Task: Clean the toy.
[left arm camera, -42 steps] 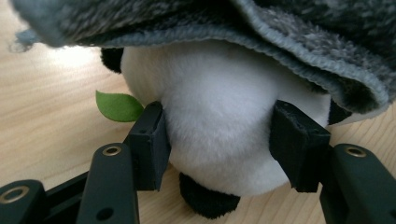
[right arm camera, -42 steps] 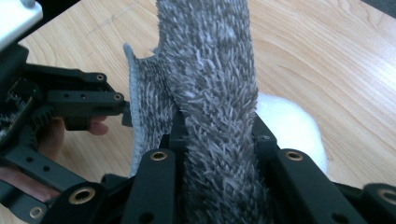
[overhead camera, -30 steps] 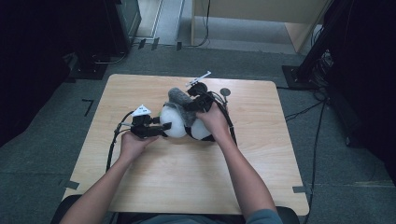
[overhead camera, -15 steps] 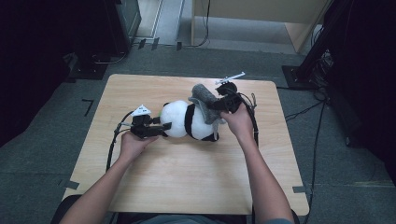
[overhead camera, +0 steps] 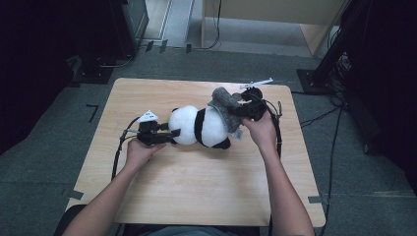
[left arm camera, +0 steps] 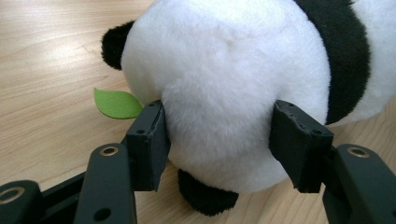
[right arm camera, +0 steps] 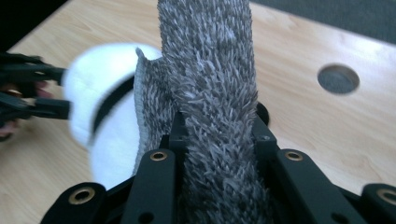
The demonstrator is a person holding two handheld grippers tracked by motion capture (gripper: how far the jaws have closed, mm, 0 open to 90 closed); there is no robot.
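Note:
A black-and-white panda plush (overhead camera: 201,127) lies on its side on the wooden table (overhead camera: 196,187). My left gripper (overhead camera: 173,133) grips its white head from the left. In the left gripper view the pads press into the fur on both sides of the panda (left arm camera: 224,84); the jaws have just eased open a little with the plush still between them. A green felt leaf (left arm camera: 116,103) sticks out by the head. My right gripper (overhead camera: 236,109) is shut on a grey shaggy cloth (overhead camera: 223,105) at the panda's right end. The cloth (right arm camera: 210,93) stands up between the jaws.
A round cable hole (right arm camera: 338,78) sits in the tabletop near the far right edge. Cables trail from both grippers across the table. Bare wood lies in front of the panda, towards the person. Dark equipment and floor cables surround the table.
My right gripper has carried the grey cloth to the right, from over the panda's middle to its right end, uncovering more of the body. The left gripper has stayed put.

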